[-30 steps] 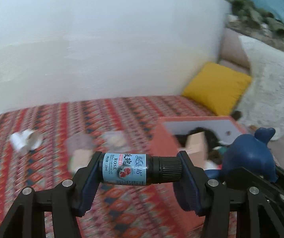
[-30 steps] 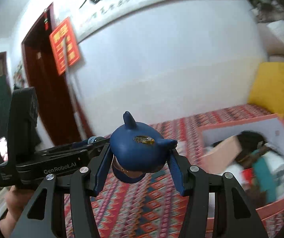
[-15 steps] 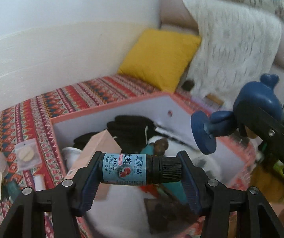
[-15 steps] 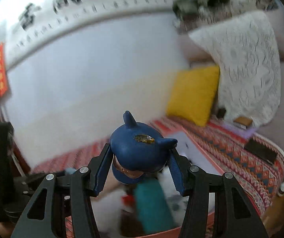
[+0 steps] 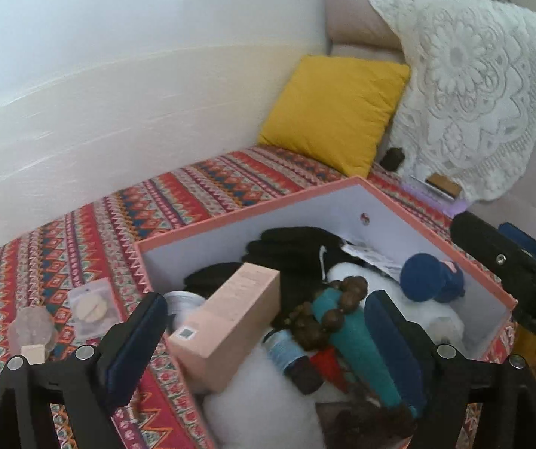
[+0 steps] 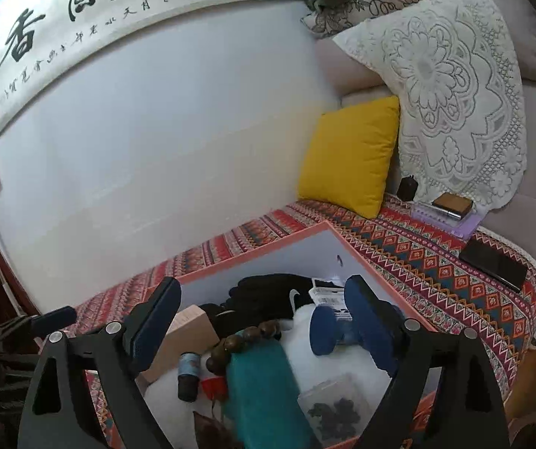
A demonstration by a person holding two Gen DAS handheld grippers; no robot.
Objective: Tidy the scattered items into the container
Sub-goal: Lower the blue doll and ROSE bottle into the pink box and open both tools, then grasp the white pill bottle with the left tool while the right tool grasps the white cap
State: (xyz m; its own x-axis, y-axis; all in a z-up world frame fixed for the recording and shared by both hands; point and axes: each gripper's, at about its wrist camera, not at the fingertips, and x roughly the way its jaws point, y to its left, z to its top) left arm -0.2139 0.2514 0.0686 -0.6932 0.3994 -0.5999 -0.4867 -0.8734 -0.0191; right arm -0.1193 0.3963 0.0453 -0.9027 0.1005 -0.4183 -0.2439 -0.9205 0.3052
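The orange-rimmed box [image 5: 253, 214] [image 6: 268, 244] sits on the patterned bed cover, filled with items. Both grippers hover over it. My left gripper [image 5: 268, 340] is open with nothing between its fingers; the small rose oil bottle [image 5: 292, 359] [image 6: 188, 374] lies in the box below it, beside a pink carton [image 5: 230, 321] and wooden beads [image 5: 327, 310]. My right gripper [image 6: 268, 325] is open too; the blue figurine [image 5: 430, 277] [image 6: 327, 329] lies on white stuffing in the box, close to its right finger.
On the cover left of the box lie a clear packet with pads [image 5: 90, 308] and a clear jar [image 5: 32, 331]. A yellow cushion [image 5: 337, 112] and lace-draped sofa back [image 5: 466, 86] stand behind. A black phone [image 6: 492, 263] and a small case [image 6: 451, 205] lie to the right.
Both grippers swung over the box and opened. The rose oil bottle left the left gripper and the blue figurine left the right one; both now lie inside the box.
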